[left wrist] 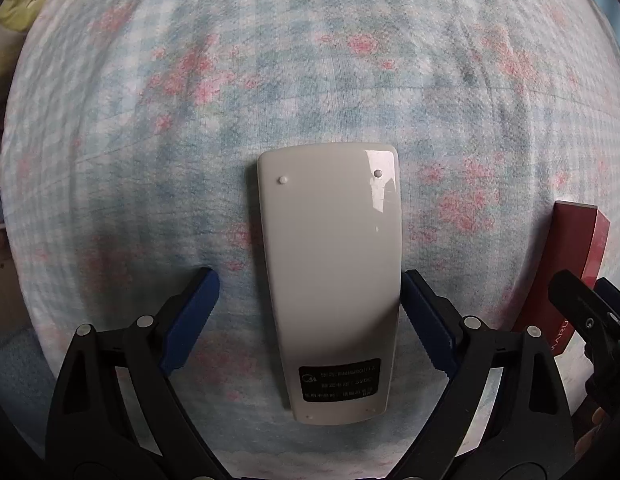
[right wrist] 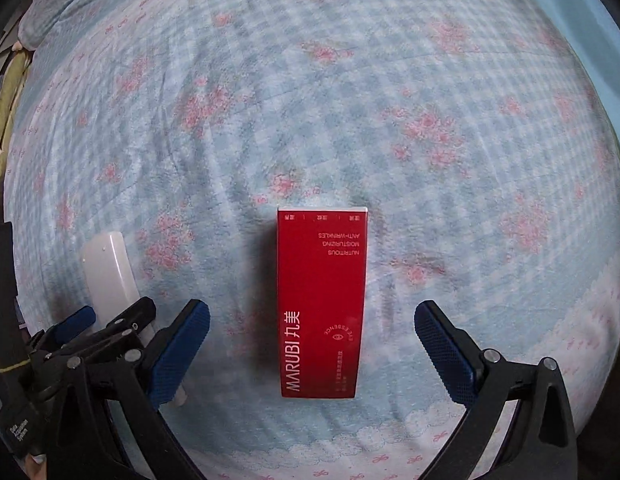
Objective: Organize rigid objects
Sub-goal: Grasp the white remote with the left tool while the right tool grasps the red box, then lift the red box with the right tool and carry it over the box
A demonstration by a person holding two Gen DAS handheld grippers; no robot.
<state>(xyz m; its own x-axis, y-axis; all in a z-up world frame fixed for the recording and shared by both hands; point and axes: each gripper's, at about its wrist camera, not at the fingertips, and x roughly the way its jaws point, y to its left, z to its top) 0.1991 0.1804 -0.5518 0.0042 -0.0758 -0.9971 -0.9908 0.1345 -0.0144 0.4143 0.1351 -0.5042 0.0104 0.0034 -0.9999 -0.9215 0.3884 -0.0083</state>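
Observation:
A white remote control lies back side up on the blue checked floral bedspread, its black label nearest the camera. My left gripper points down over it, jaws astride its lower half; the right pad is at the remote's edge, while the left pad stands clear of it. A red MARUBI box lies flat between the open fingers of my right gripper, with a gap on each side. The remote and left gripper show at the right wrist view's left; the box shows at the left wrist view's right edge.
Yellow-green fabric lies beyond the bedspread at the upper left, also seen as fabric along the left edge. Light blue cloth borders the upper right. A white cloud-pattern border runs along the bedspread's near edge.

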